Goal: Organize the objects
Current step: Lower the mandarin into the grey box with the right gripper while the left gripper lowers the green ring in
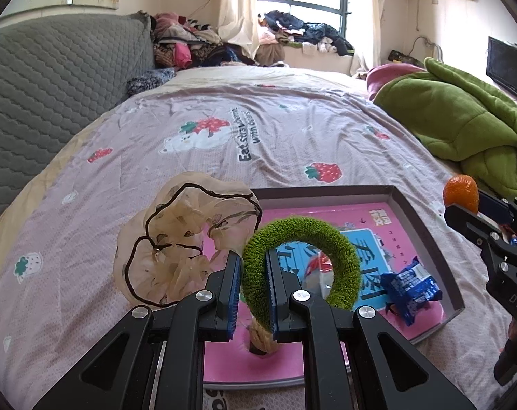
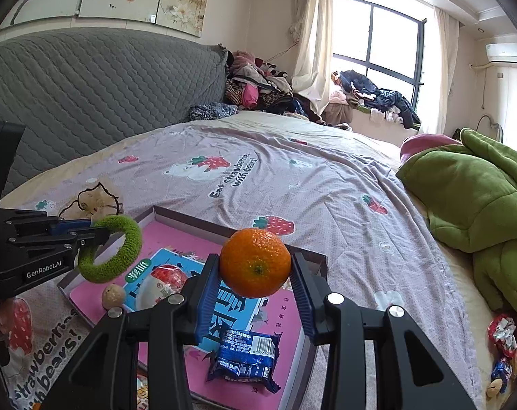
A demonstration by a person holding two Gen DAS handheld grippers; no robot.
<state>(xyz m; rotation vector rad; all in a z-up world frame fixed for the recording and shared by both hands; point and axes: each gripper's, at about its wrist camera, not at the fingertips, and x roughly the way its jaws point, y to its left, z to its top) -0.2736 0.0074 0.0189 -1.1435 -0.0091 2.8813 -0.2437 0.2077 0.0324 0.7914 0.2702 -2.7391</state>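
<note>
My left gripper (image 1: 253, 261) is shut on one side of a green fuzzy hair ring (image 1: 340, 259), which hangs above the near left part of a grey tray (image 1: 425, 235). A pink and blue book (image 1: 371, 215) lines the tray. In the right wrist view my right gripper (image 2: 255, 273) is shut on an orange mandarin (image 2: 255, 266), held over the tray's far rim (image 2: 190, 218). In the tray lie a blue snack packet (image 2: 245, 355), a walnut (image 2: 113, 295) and a red and white packet (image 2: 164, 282). A sheer beige scrunchie (image 1: 176, 239) lies on the bedsheet just left of the tray.
The tray sits on a bed with a pink strawberry-print sheet (image 1: 275, 136). A green blanket (image 2: 480, 198) is bunched at the right, with loose wrapped sweets (image 2: 502, 335) on the sheet below it. A grey quilted headboard (image 1: 53, 78) stands at the left and piled clothes (image 1: 190, 44) at the far end.
</note>
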